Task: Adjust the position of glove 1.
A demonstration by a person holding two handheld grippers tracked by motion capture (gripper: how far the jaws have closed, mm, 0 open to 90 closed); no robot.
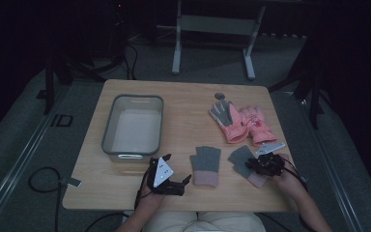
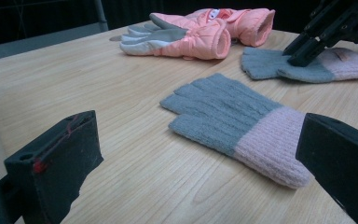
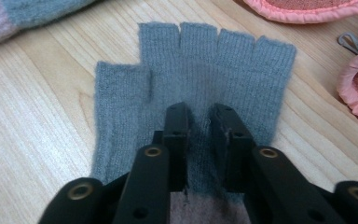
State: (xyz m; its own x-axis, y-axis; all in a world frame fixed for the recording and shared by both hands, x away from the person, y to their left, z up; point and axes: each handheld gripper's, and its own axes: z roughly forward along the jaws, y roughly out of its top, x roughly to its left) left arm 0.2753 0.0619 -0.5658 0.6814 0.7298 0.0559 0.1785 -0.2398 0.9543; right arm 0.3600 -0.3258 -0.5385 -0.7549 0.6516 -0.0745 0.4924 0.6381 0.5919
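While the left hand-held gripper [image 1: 178,180] rests wide open and empty on the worktop [image 1: 183,104], the right hand-held gripper [image 3: 200,112], jaws nearly together, pinches a fold of the grey fingerless glove [image 3: 200,70] lying flat near the pink ski gloves [image 1: 241,123].

Ribbed knit wool fingerless gloves [image 2: 233,121], grey with pink cuffs; puffy quilted pink ski gloves [image 2: 191,35]; matt wood-grain surface [image 2: 121,84]; translucent plastic bin [image 1: 133,125]; matt black tongs [image 3: 199,126].

A clear plastic bin [image 1: 133,126] sits toward the wooden table's [image 1: 183,96] left edge; two grey-and-pink knit fingerless gloves [image 1: 206,166] lie near its front edge, padded pink ski gloves [image 1: 241,123] behind them.
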